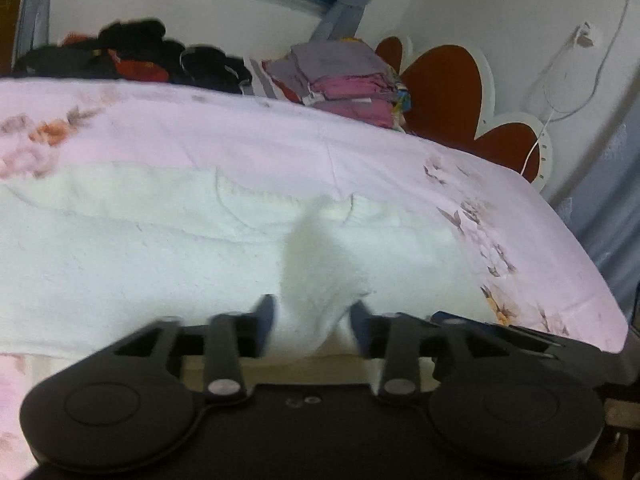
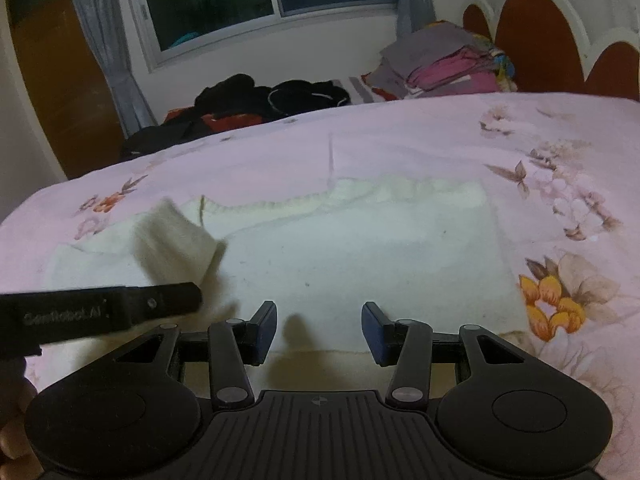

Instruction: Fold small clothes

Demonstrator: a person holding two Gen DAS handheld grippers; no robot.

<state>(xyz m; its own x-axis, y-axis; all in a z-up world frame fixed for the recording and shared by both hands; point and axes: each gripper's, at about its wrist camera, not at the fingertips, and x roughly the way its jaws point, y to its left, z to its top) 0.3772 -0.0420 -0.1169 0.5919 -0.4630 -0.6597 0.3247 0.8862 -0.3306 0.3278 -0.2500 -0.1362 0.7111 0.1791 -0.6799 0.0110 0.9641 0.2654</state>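
Between left gripper (image 1: 314, 320) jaws, pinched white garment (image 1: 160, 248) fold, right gripper (image 2: 319, 330) jaws apart, empty

One white garment (image 2: 360, 248), two clothes piles (image 2: 444, 66) (image 2: 248, 104), two hand-held grippers (image 1: 314, 316) (image 2: 319, 330).

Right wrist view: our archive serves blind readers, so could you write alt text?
An open right claw hovers over a white knit garment spread on a pink floral bedsheet. At left, the left claw lifts a sleeve. Folded clothes sit behind.
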